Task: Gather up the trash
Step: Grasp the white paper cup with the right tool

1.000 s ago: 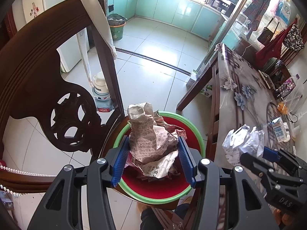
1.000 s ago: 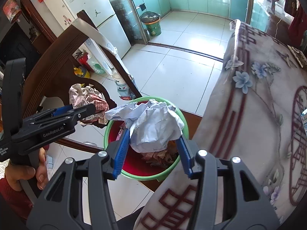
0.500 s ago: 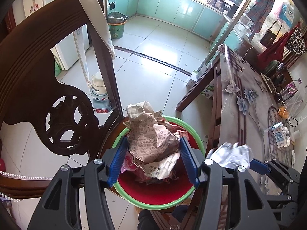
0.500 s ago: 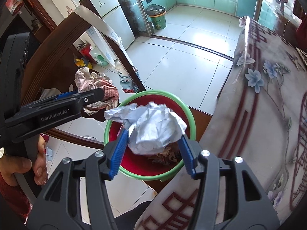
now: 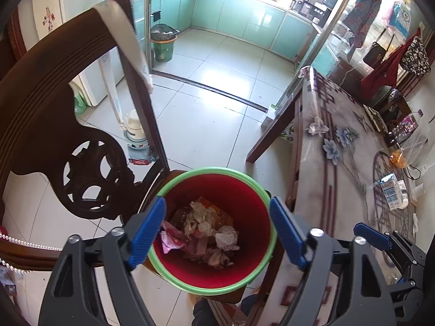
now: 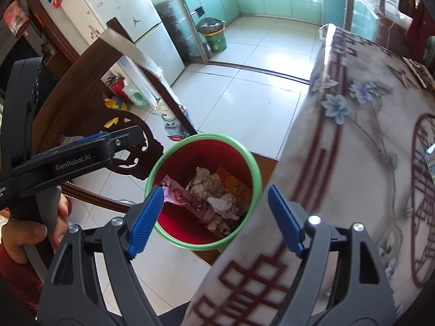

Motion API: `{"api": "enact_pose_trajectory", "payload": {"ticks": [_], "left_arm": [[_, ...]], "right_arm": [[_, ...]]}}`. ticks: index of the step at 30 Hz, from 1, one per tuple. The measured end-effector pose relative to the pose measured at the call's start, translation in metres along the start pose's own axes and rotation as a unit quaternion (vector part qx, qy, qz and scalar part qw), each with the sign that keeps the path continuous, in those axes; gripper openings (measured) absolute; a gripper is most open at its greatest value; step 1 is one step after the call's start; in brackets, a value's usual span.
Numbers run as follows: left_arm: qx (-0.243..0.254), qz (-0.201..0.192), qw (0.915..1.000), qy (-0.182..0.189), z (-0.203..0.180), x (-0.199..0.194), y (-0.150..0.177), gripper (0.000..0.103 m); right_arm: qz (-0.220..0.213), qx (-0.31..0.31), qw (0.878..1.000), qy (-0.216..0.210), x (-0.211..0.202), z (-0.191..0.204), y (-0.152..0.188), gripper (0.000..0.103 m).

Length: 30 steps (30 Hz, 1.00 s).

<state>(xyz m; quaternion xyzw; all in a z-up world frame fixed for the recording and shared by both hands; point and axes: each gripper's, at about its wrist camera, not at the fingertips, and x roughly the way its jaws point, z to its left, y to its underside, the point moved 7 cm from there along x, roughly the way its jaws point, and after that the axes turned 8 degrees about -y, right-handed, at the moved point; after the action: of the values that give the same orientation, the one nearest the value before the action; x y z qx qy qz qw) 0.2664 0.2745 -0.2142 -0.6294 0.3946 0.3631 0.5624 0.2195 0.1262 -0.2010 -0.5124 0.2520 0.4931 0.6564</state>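
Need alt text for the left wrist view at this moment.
The open left tool hovers empty above a red bin with a green rim holding crumpled paper and wrappers. A carved dark wooden chair stands left; a floral-covered table and the other tool's tip are right.

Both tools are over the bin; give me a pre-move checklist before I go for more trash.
1. Left tool open, nothing between its pads: ok.
2. Right tool open, nothing held: ok.
3. Crumpled paper and pink wrapper lie inside the red bin: ok.
4. Nothing hangs over the bin's green rim: ok.
5. Bin upright on the chair seat: ok.
6. More trash on the table: cannot tell; only a milk carton and a bag show.
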Motion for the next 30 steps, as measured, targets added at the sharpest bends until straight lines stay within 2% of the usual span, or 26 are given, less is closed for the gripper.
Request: {"api": "enact_pose_trajectory", "payload": {"ticks": [4, 7, 10, 17, 24, 30], "left_arm": [[0.023, 0.010, 0.9996, 0.015, -0.037, -0.001, 0.010, 0.084], [0.047, 0.020, 0.9981, 0.034, -0.080, -0.002, 0.021, 0.084], [0.073, 0.029, 0.9956, 0.050, -0.127, -0.003, 0.036, 0.083], [0.098, 0.047, 0.9914, 0.072, -0.231, -0.012, 0.070, 0.084], [0.102, 0.055, 0.9907, 0.071, -0.313, -0.021, 0.101, 0.084], [0.108, 0.056, 0.9908, 0.061, -0.363, -0.029, 0.122, 0.083]], "right_arm": [[-0.011, 0.011, 0.999, 0.033, -0.027, -0.032, 0.012, 0.080], [-0.019, 0.033, 0.997, 0.067, -0.054, -0.073, 0.026, 0.080], [-0.030, 0.070, 0.992, 0.097, -0.087, -0.125, 0.043, 0.080], [-0.056, 0.136, 0.976, 0.161, -0.173, -0.265, 0.081, 0.080], [-0.081, 0.180, 0.964, 0.179, -0.240, -0.391, 0.103, 0.081], [-0.084, 0.216, 0.959, 0.164, -0.243, -0.453, 0.103, 0.083]]}}
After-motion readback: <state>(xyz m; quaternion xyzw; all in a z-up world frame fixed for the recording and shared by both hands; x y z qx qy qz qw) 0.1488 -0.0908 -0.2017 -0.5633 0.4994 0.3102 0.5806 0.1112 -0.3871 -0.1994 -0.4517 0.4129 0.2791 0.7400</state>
